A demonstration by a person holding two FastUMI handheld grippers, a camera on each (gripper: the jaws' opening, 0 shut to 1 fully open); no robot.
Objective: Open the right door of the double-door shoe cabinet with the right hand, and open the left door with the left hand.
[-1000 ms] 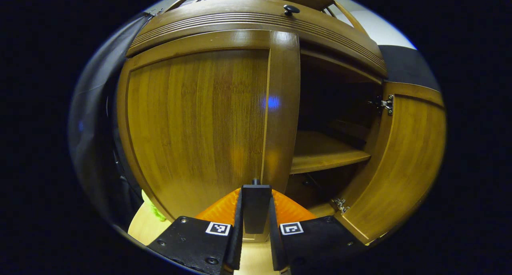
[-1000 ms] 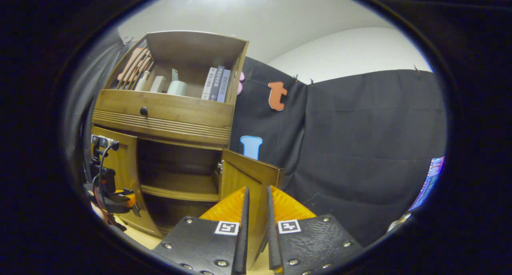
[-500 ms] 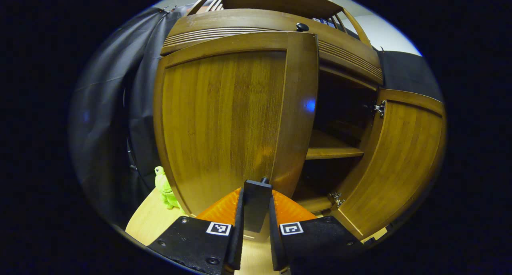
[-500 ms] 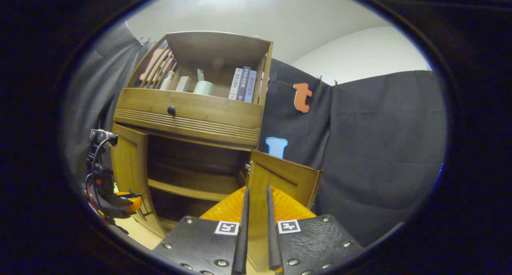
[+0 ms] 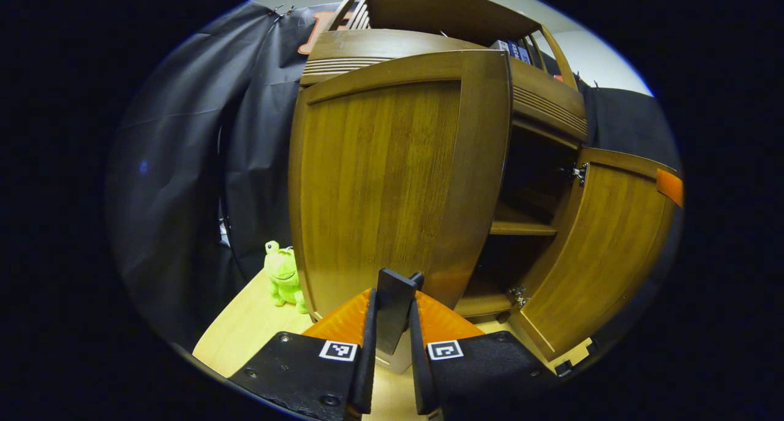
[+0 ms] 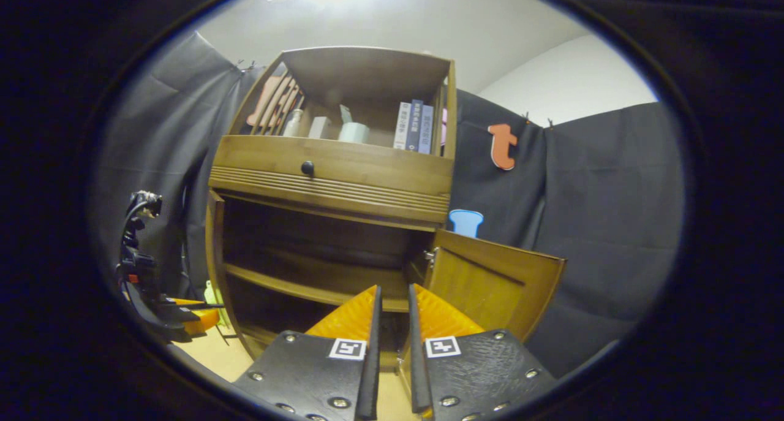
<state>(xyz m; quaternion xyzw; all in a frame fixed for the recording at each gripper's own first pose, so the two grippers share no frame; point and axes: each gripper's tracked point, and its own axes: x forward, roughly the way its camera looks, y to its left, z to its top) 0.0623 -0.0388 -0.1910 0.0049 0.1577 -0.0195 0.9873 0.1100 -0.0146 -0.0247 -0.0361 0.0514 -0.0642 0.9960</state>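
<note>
left claw (image 5: 392, 323) is clamped on the handle (image 5: 392, 307) of the left door (image 5: 392, 188), which stands half swung, directly ahead, its long axis upright. right claw (image 6: 392, 347) nearly closed, holding nothing; right door (image 6: 496, 283) stands open to its right.

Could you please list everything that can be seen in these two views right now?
Shoe cabinet: one, brown wood, against the booth wall.
Left door: one, brown, swung open, its dark handle between the left tool's fingers.
Right door: one, brown, swung open.
Inner shelf: one, brown, inside the cabinet.
Drawer knob: one, black, above the doors.
Books: three, white and blue, upright in the top shelf.
Frog toy: one, green, on the floor left of the cabinet.
Left tool: one, closed on the handle.
Right tool: one, nearly closed, holding nothing.
</note>
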